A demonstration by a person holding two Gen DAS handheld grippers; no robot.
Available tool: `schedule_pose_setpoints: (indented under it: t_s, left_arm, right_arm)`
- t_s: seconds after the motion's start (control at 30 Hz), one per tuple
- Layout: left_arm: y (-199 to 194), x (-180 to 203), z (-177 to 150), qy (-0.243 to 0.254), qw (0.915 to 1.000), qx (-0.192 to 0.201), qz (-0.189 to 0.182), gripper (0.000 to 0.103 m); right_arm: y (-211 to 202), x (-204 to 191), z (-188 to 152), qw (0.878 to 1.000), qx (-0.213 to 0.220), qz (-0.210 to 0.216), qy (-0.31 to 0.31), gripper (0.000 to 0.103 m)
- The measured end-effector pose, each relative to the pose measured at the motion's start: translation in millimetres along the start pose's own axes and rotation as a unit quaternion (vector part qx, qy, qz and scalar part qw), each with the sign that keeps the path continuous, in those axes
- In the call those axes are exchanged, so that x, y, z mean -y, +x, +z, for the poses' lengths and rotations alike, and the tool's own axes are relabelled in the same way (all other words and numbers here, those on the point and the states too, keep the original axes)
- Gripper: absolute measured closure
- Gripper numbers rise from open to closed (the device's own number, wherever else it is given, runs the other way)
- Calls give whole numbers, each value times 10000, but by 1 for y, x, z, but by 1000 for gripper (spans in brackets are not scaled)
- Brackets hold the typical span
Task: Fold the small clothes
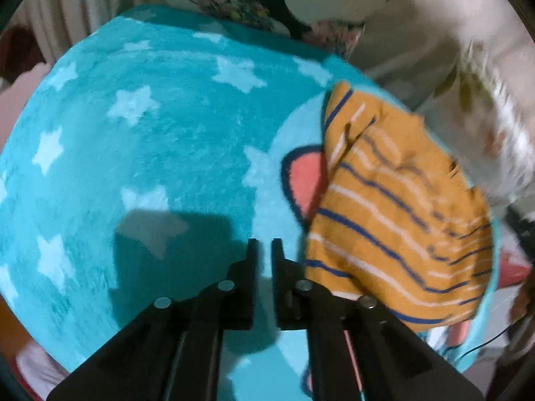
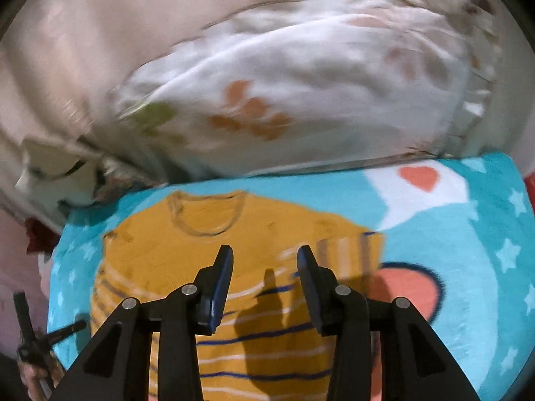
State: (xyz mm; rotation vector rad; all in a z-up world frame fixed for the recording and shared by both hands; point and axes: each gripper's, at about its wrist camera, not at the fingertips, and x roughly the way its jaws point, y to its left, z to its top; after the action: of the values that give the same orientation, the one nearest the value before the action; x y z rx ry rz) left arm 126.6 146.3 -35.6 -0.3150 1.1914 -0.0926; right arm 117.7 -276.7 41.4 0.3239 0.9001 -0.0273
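Shirt (image 2: 207, 267), orange with blue and white stripes, lies on my big teal star blanket (image 1: 140, 153), neck hole toward the white pillow (image 2: 301, 93), with one sleeve seemingly already turned in over the body. I judge I am between folds: my right gripper (image 2: 264, 260) hangs above the chest with fingers half apart and empty, while my left gripper (image 1: 264, 250) is nearly closed on nothing, over bare blanket beside the hem. Next I need to pinch an edge.
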Motion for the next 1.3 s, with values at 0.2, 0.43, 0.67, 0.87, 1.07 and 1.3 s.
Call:
schedule_pose_setpoints:
  t_s: [0.2,0.43,0.67,0.87,1.07,1.3]
  left_arm:
    - [-12,10,-15,7,9994,178,-289,56]
    - [23,30,-26,88,9988,-150,-451,54]
    - [13,35,-28,116,9967,-197,-773,54]
    - [3,52,-19,462,9943,19,-964,52]
    - [17,71,-18,676,9947,-172,-761,52]
    - [16,83,-28,656,9954,-176,-680,52]
  right_arm:
    - [36,-90,-22,9917,-669,771,-780,59]
    - [97,-184,-38,9735,-1441,1269,-1245,53]
    - [113,-186,-26,9818,-1355,1023,-855,53]
    - [66,-74,-20,9933,-957,645,5,53]
    - [71,64,-4,9844,-979,-787,1230,60]
    - [-18,44,-28,9877,-294,621,1402,58]
